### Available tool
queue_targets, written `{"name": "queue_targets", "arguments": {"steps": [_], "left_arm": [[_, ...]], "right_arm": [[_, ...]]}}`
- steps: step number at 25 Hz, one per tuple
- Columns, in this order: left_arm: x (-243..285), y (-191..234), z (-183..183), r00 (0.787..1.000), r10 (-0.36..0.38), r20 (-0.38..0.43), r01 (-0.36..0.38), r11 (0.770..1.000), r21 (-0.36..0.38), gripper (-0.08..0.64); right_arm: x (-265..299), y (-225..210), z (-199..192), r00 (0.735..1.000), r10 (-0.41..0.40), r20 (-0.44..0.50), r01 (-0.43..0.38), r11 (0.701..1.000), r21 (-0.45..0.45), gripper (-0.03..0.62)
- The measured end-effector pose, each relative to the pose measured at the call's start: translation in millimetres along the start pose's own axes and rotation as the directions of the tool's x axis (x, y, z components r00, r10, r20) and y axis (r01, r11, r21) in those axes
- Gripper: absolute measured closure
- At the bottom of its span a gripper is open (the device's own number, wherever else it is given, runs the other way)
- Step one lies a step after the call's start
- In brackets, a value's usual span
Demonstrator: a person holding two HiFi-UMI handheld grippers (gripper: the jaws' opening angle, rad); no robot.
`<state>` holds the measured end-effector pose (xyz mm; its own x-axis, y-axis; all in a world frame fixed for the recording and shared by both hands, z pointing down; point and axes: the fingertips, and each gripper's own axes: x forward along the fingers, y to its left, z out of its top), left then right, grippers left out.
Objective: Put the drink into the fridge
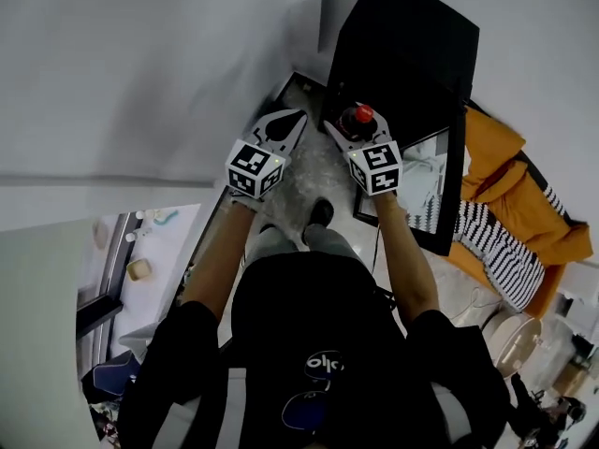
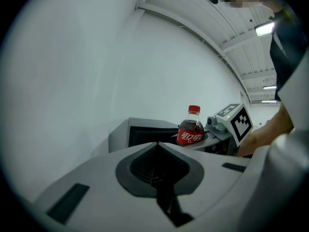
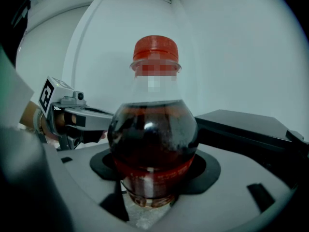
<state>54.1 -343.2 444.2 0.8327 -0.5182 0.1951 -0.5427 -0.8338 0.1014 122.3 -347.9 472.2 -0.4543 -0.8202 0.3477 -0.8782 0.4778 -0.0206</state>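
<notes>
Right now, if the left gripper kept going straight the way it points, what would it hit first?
Probably the fridge, which sits dead ahead of the left gripper. How far off it is I cannot tell.

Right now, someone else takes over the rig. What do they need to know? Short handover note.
Left gripper: shut, empty, level with the right one.
Right gripper: shut on the cola bottle, upright, red cap on.
Fridge: black, just ahead of both grippers; I cannot tell whether its door is open.
Done: drink is gripped and close to the fridge.
Left: open the door if needed, set the bottle inside, release.
</notes>
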Motion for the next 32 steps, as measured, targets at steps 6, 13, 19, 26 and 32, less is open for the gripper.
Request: {"name": "queue_targets", "arguments": {"steps": [6, 13, 19, 26, 32], "left_arm": [[17, 9, -2, 1.000, 0.014, 0.004, -0.014, 1.000, -0.013, 0.557], [18, 25, -13, 1.000, 0.002, -0.017, -0.002, 1.000, -0.021, 0.557], [20, 41, -25, 1.000, -0.002, -0.016, 0.001, 1.000, -0.015, 0.557], [41, 55, -61, 0.998, -0.042, -0.045, 0.043, 0.999, 0.009, 0.557], [66, 71, -103, 0.996, -0.080, -0.049, 0.079, 0.997, -0.006, 0.557]], "right_arm": [[16, -12, -8, 1.000, 0.009, -0.023, -0.009, 1.000, 0.003, 0.285], [30, -22, -11, 0.999, -0.032, -0.038, 0.033, 0.999, 0.023, 0.285], [46, -33, -17, 0.997, -0.066, -0.046, 0.067, 0.998, 0.012, 0.285], [79, -48, -42, 0.990, -0.132, -0.047, 0.133, 0.991, 0.018, 0.285], [107, -61, -80, 0.984, -0.176, -0.037, 0.176, 0.984, 0.012, 0.285]]}}
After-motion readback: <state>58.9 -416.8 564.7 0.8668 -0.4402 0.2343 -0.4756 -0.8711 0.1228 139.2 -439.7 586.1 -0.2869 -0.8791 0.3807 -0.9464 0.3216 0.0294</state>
